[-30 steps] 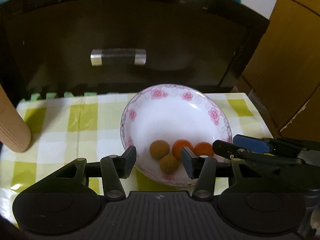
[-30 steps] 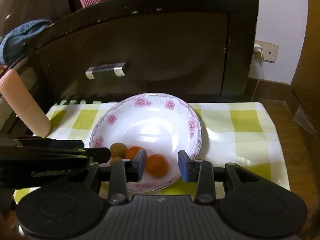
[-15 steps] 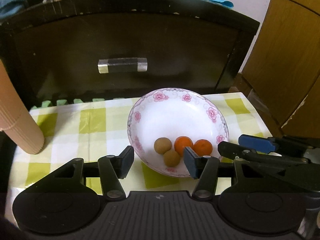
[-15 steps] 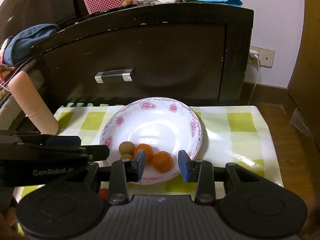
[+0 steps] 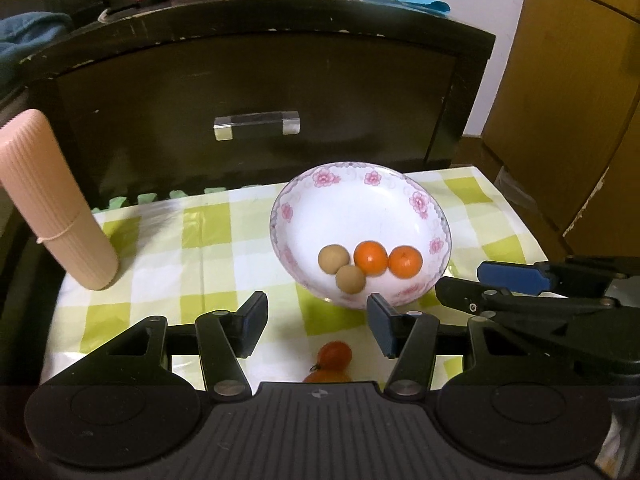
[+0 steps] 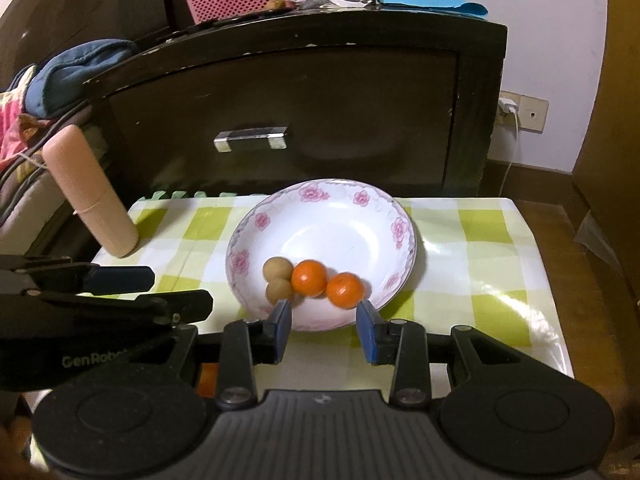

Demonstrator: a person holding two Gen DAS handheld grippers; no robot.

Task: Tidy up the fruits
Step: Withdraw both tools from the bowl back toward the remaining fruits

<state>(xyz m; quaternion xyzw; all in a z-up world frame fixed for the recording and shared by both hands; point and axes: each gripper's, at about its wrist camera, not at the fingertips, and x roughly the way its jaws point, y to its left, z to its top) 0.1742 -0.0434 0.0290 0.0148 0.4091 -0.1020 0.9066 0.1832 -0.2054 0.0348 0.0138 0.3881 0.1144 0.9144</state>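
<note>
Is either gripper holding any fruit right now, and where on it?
Nothing is held. The left gripper and right gripper both stand open and empty, short of the flowered white plate.

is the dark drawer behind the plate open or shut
Shut. The drawer front sits flush within the dark cabinet frame, no gap showing around it, and its metal handle is untouched, beyond the plate.

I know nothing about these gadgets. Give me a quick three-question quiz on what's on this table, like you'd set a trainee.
1. How many fruits lie in the flowered plate?
2. True or false: the red tomato lies on the checked cloth, outside the plate.
3. Which holds something: A, the left gripper; B, the right gripper; C, neither?

Key: 1. Four: two oranges and two brown fruits. 2. True. 3. C.
</note>
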